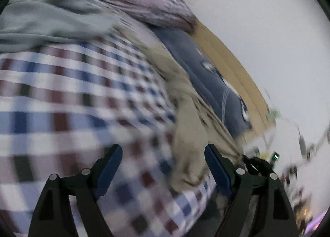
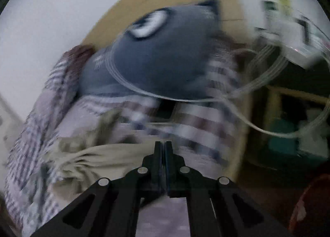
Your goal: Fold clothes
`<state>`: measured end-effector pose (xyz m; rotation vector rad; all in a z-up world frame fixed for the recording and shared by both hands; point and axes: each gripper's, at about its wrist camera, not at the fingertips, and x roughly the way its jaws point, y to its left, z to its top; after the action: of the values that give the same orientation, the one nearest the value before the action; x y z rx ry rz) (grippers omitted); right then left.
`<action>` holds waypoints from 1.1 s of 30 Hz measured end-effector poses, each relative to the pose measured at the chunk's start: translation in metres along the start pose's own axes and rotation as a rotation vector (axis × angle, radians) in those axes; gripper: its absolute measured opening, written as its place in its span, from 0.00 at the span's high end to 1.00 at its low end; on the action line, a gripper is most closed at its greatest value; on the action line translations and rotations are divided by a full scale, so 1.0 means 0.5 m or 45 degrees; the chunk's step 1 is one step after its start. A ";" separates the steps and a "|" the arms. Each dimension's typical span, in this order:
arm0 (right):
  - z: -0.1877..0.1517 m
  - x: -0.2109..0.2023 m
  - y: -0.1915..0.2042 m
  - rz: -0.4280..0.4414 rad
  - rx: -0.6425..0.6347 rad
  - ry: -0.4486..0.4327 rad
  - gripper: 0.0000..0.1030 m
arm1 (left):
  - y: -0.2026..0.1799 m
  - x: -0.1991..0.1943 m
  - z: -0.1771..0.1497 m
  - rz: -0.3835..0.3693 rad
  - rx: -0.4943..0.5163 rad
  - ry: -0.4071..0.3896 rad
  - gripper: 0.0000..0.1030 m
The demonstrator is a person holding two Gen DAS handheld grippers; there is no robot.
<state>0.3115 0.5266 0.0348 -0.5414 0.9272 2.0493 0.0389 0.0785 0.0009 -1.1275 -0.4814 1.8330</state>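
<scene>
1. We are holding our left gripper (image 1: pixel 163 154) with jaws spread over the checked cloth (image 1: pixel 72 103).
2. Our right gripper (image 2: pixel 164 148) is showing jaws pressed together; whether they are pinching fabric, we cannot tell.
3. Beige garment (image 1: pixel 185 144), grey garment (image 1: pixel 41 20) and navy pillow (image 2: pixel 160 61) are lying beside a wooden headboard (image 1: pixel 233 61), under a pale wall (image 1: pixel 268 20).

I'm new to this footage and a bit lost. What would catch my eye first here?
Probably the checked cloth in red, blue and white, filling the left wrist view under the open left gripper. Next, the dark blue pillow with a big white eye, centre of the right wrist view, above the shut right gripper and a crumpled beige garment.
</scene>
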 end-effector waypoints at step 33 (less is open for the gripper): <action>-0.137 -0.089 0.188 0.571 -0.407 0.211 0.98 | 0.031 -0.338 0.070 0.083 -0.243 -0.813 0.98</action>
<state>0.2653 0.4135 0.0593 -0.7330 0.8778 2.6166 0.0311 -0.0685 0.0926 -0.6558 -1.0100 2.2302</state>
